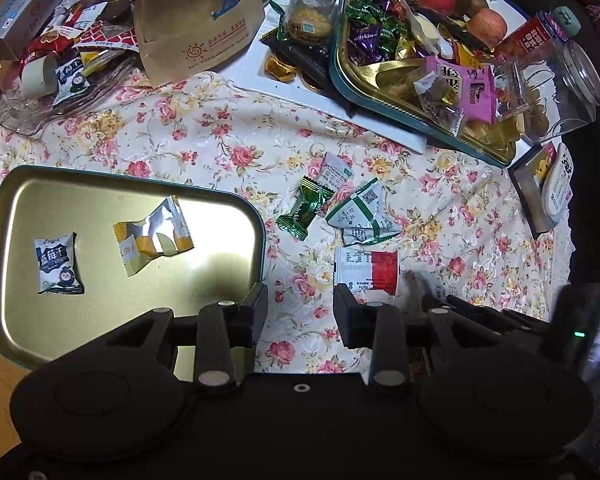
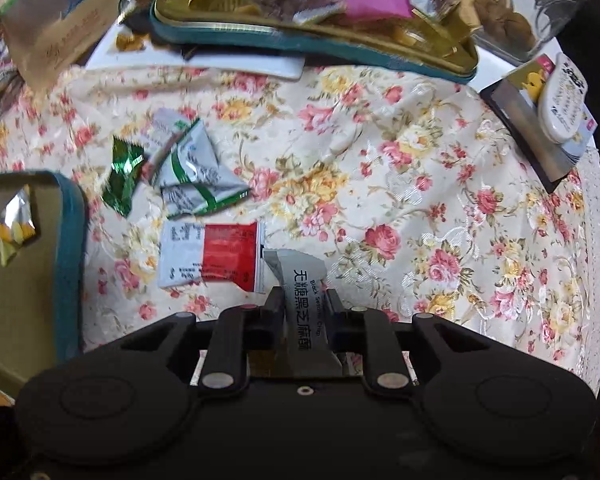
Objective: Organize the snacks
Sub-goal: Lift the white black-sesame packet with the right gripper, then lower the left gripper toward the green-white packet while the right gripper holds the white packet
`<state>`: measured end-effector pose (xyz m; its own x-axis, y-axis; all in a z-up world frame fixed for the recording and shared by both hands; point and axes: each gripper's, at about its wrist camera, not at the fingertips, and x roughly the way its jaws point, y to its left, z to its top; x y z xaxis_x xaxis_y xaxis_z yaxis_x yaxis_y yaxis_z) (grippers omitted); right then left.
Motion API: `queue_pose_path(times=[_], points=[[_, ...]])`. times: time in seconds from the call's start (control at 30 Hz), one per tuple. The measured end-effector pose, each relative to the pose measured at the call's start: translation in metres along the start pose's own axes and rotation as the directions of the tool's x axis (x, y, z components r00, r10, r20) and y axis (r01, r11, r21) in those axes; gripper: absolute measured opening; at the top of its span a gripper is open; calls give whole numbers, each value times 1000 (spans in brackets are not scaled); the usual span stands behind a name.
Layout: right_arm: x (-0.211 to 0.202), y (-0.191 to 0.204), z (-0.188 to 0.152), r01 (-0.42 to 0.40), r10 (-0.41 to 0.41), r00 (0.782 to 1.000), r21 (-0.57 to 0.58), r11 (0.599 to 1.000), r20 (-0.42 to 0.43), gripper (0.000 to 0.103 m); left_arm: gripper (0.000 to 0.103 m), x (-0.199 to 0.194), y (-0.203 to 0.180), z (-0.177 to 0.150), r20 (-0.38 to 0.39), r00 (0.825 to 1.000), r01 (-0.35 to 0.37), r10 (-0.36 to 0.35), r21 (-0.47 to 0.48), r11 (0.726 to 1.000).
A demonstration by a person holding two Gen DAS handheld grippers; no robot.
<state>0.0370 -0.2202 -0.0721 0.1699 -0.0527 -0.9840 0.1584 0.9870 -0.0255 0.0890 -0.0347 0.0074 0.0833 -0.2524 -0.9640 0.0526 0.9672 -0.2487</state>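
Two packets lie inside the gold tin tray at nine o'clock in the left wrist view: a white and dark blue packet printed 蓝莓干, and a silver and yellow packet with letters that look like "PAS" on one end. Loose on the floral tablecloth at about one o'clock from the tray sit a green foil candy, a pale sachet with small print too fine to read, and two white packets with green stripes. A red and white packet with a nutrition panel lies just past the right fingertip of the left gripper, whose jaws stand wide apart with nothing between them. The right gripper is pinched closed on a grey packet lettered 无糖黑芝麻酥 and "Black Sesame Crisp", which sticks out toward twelve o'clock, its tip beside the red and white packet at ten o'clock. At twelve o'clock a teal-rimmed gold tin holds purple wrappers reading "Mellykiss" and a pink packet.
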Motion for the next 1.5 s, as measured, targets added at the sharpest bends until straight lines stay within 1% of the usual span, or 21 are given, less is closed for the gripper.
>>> queue_pose_path(times=[0.07, 0.17, 0.23, 0.33, 0.47, 0.6, 0.67, 0.77, 0.9, 0.93, 1.07, 1.2, 1.23, 1.33, 1.5], points=[[-13, -7, 2, -28, 28, 1000, 42, 999, 15, 20, 44, 4, -3, 0, -8, 1000, 12, -12, -10, 1000], [-38, -18, 5, -96, 93, 995, 114, 989, 32, 21, 44, 10, -11, 0, -11, 999, 43, -43, -21, 999], [-57, -25, 9, -143, 138, 990, 160, 977, 44, 21, 44, 14, -22, -1, 4, 999, 38, -38, -9, 999], [-83, -35, 12, -190, 179, 981, 219, 957, 71, 21, 44, 22, -39, 0, 44, 999, 27, -28, 31, 999], [-105, -53, 12, -202, 181, 979, 290, 936, 98, 21, 44, 37, -55, 5, 85, 995, 46, -51, 62, 997], [-115, -76, 1, -182, 138, 980, 382, 906, 142, 22, 44, 52, -63, 11, 117, 992, 46, -51, 41, 998], [-119, -87, -3, -199, 150, 977, 405, 892, 151, 22, 44, 61, -66, 14, 114, 993, 39, -41, 24, 999], [-128, -101, -10, -250, 194, 966, 443, 861, 168, 22, 44, 75, -70, 18, 109, 994, 22, -20, -16, 1000], [-137, -111, -14, -300, 234, 953, 471, 830, 194, 22, 44, 91, -76, 20, 112, 993, -39, 43, -44, 998], [-141, -113, -16, -304, 235, 951, 472, 827, 201, 22, 44, 93, -77, 20, 114, 992, -51, 56, -47, 998], [-150, -119, -21, -285, 209, 956, 483, 828, 206, 22, 44, 105, -82, 20, 120, 987, -103, 109, -58, 993], [-150, -122, -23, -289, 218, 956, 499, 817, 196, 22, 47, 110, -90, 19, 159, 978, -131, 135, -41, 991], [-149, -122, -23, -291, 223, 956, 503, 813, 192, 22, 47, 112, -91, 19, 157, 978, -133, 138, -41, 990], [-149, -121, -24, -307, 243, 951, 503, 808, 190, 22, 47, 119, -85, 21, 114, 988, -98, 107, -82, 992], [-154, -122, -24, -300, 224, 952, 507, 808, 207, 22, 47, 114, -67, 27, 127, 991, -21, 46, -194, 981]])
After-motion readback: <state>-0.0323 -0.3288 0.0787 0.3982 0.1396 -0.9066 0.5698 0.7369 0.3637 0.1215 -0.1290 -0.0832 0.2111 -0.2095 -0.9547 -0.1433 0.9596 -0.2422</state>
